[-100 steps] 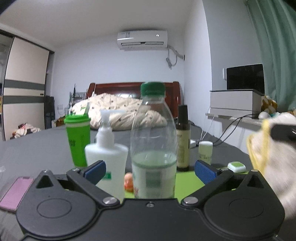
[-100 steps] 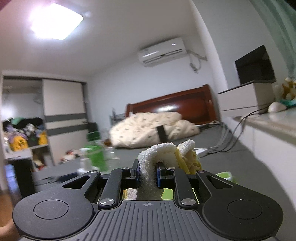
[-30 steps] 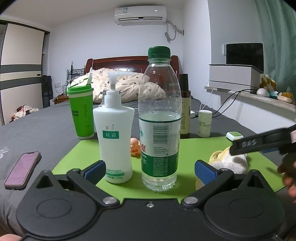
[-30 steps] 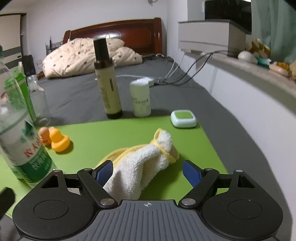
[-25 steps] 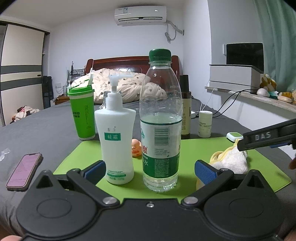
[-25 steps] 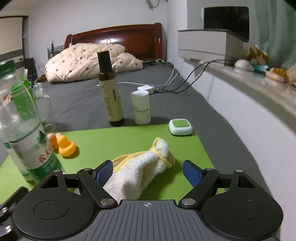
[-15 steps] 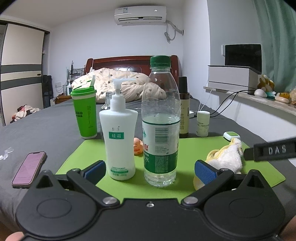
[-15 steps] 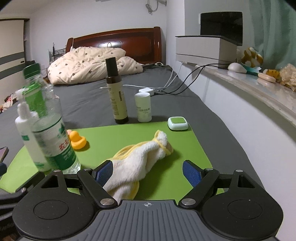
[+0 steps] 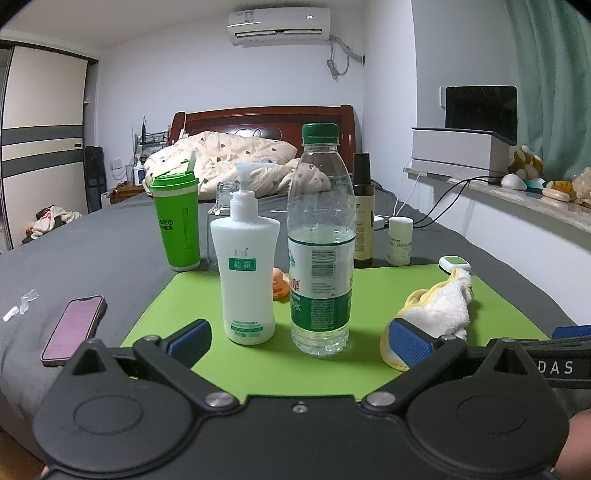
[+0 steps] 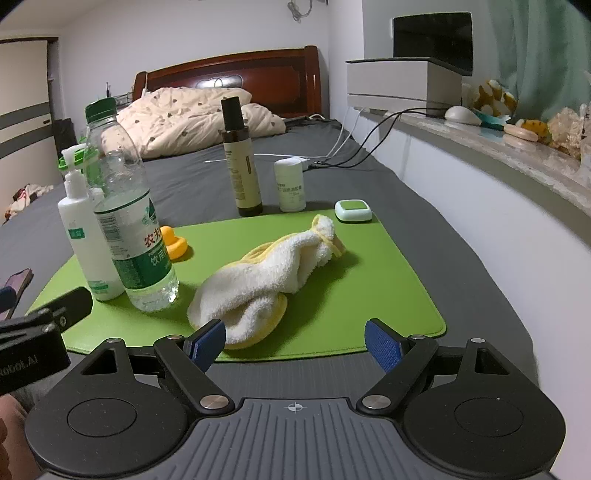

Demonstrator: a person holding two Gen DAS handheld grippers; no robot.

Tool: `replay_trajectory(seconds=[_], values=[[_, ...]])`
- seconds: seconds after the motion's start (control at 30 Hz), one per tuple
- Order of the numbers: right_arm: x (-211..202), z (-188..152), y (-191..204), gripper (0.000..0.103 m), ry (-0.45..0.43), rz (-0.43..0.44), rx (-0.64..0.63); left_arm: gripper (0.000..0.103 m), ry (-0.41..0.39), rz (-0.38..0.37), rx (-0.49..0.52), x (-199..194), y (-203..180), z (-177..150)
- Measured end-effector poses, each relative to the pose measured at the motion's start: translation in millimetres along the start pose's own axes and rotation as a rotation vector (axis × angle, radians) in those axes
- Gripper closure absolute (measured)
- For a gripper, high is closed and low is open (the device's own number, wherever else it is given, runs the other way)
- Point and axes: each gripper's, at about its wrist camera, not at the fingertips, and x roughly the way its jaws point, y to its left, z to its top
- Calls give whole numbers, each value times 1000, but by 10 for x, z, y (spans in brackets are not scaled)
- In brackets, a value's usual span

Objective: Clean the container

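Only the left wrist view shows the pink-screened smartphone (image 9: 74, 326) lying flat on the grey bedsheet (image 9: 92, 258), the green tumbler (image 9: 176, 221) and the wall air conditioner (image 9: 279, 22). The left gripper (image 9: 295, 341) has its blue-padded fingers wide apart, holding nothing. On the smooth green mat (image 9: 332, 365) stand a white plastic pump bottle (image 9: 247, 273) and, just beside it, a clear ribbed water bottle (image 9: 320, 258), green-capped and part full. The right wrist view alone shows the orange rubber duck (image 10: 173, 242) whole. The fluffy white, yellow-edged towel (image 10: 273, 275) lies crumpled on the mat, right of the bottles. The right gripper (image 10: 295, 341) is spread open too, empty, near the towel.
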Motion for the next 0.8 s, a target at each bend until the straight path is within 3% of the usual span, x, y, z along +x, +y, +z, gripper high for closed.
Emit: replay_trajectory(seconds=[0.8], values=[[-36,-19,-22,20,-3,-11,-11,0,28,5,-29,-28,4,19]])
